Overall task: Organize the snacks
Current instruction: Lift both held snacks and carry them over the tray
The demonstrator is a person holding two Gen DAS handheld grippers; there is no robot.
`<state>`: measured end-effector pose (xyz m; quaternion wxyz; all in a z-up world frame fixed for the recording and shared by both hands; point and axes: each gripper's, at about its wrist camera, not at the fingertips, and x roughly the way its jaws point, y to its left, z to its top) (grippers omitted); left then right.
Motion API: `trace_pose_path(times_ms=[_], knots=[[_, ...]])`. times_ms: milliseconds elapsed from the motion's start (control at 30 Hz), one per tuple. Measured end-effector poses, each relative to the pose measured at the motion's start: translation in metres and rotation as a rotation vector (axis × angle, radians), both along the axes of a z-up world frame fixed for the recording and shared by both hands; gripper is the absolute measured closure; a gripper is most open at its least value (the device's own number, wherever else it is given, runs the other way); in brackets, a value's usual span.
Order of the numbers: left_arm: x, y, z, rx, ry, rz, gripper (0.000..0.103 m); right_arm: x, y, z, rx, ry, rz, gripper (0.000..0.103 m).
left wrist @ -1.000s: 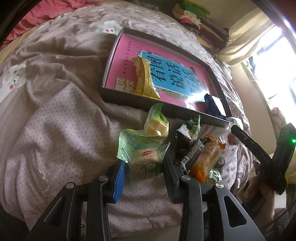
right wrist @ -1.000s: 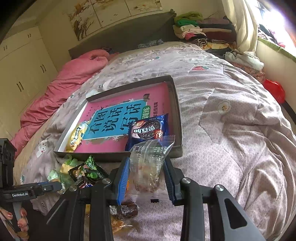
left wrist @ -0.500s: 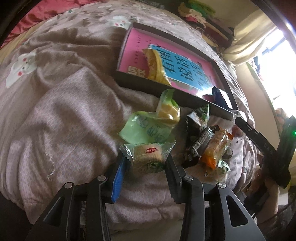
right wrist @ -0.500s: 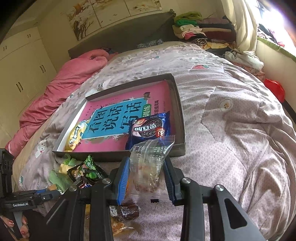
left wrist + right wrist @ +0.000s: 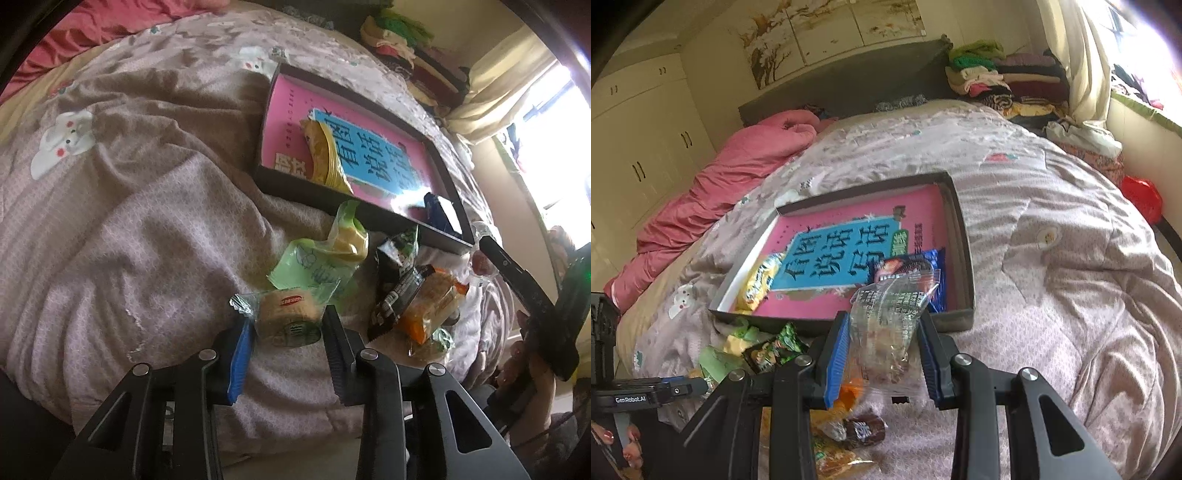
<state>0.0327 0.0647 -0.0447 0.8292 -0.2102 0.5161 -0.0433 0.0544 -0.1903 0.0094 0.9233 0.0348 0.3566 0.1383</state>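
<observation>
Left gripper (image 5: 286,328), jaws closing on a green-wrapped cake (image 5: 286,319), has lifted it off the snack pile (image 5: 413,295); the tray (image 5: 369,218) at 1 o'clock awaits. Right gripper (image 5: 882,350) stays clamped on a clear packet (image 5: 890,317). The tray's near wall obstructs.

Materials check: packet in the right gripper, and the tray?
Clear snack packet: thin transparent plastic film, glossy, crinkled, its contents showing through beneath black print. Tray: looks like rigid cardboard with a matte dark grey finish and thin straight walls; could be plastic.
</observation>
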Motion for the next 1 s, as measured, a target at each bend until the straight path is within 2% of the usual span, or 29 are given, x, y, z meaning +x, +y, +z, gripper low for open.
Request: trace_pose_path(times_ms=[300,733,1000], knots=[[-0.005,0.018,0.027,0.001,-0.102,0.042,0.066,0.005,-0.007,0.013,0.012,-0.036,-0.027,0.067],[0.008,0.009,0.048,0.041,-0.172,0.022,0.066,0.013,-0.018,0.033,0.009,-0.081,-0.044,0.067],[0.025,0.009,0.064,0.047,-0.226,0.043,0.066,0.013,-0.013,0.055,0.021,-0.130,-0.023,0.067]])
